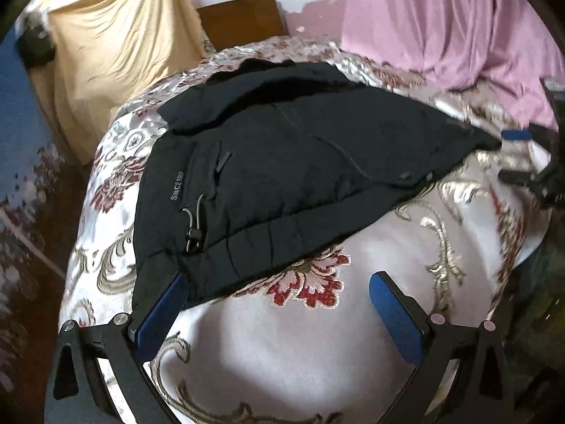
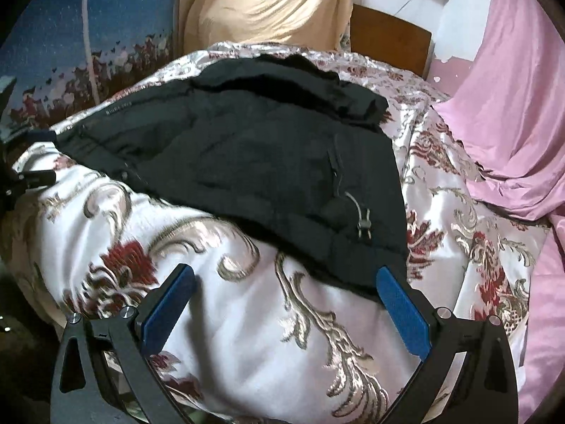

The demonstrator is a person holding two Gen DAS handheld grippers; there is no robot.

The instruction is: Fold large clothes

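Note:
A black padded jacket (image 1: 282, 162) lies folded into a bundle on a floral satin bedspread (image 1: 300, 346). It also shows in the right wrist view (image 2: 247, 162). My left gripper (image 1: 279, 279) is open, its fingers straddling the jacket's near hem corner, the left finger (image 1: 159, 314) against the fabric edge. My right gripper (image 2: 286, 275) is open at the jacket's near right corner, its right finger (image 2: 402, 307) beside the hem. Each gripper shows at the other view's edge: the right one (image 1: 529, 162), the left one (image 2: 21, 169).
A pink sheet (image 2: 501, 113) lies to the right of the bedspread. A cream cloth (image 2: 275, 3) hangs at the back beside a wooden headboard (image 2: 392, 35). A blue floral fabric (image 2: 88, 35) is at the left.

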